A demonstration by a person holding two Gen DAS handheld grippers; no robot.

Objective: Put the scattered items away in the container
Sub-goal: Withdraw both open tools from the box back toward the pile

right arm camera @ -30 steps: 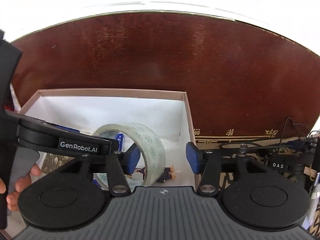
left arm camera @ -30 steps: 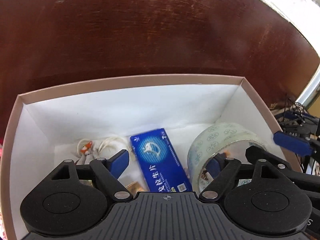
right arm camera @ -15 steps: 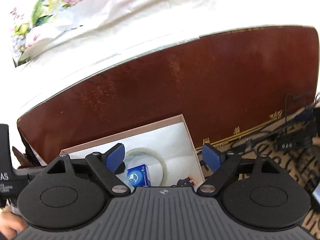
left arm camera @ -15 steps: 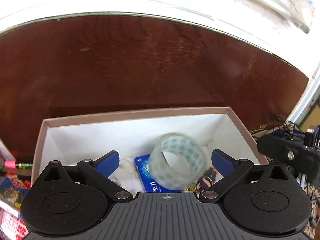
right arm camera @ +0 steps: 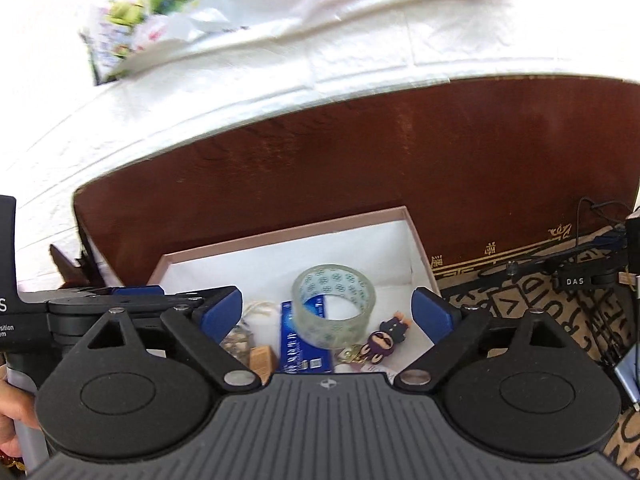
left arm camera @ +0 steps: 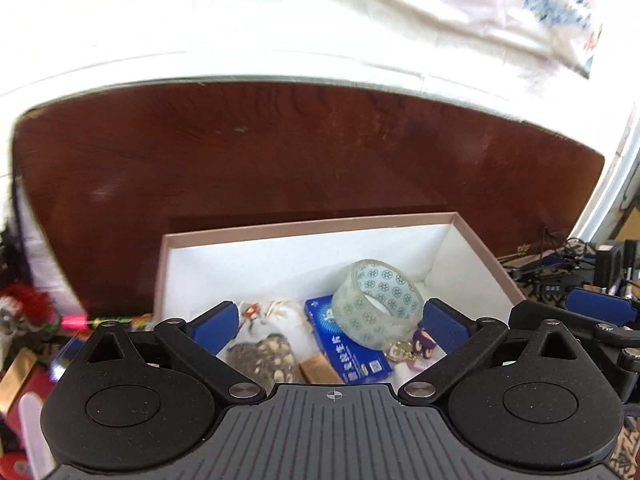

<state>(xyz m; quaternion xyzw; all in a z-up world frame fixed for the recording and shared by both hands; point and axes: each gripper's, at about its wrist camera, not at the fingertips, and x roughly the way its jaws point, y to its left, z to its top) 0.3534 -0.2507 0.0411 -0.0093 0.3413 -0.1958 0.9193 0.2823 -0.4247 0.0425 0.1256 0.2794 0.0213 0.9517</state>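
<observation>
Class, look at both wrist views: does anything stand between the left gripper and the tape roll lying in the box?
Nothing visible does. The left gripper is open and empty above the box, whose top is open. The tape roll lies on top of the blue packet, uncovered, as the right wrist view also shows.

The box (left arm camera: 304, 227) looks like matt cardboard, pinkish outside and white within, holding a glossy clear plastic tape roll (left arm camera: 376, 304) and a shiny blue carton (left arm camera: 347, 354). At mid-frame the dark wood panel (left arm camera: 280, 152) is polished. Both grippers (left arm camera: 332, 322) (right arm camera: 327, 307) are matt black plastic with blue pads.
</observation>
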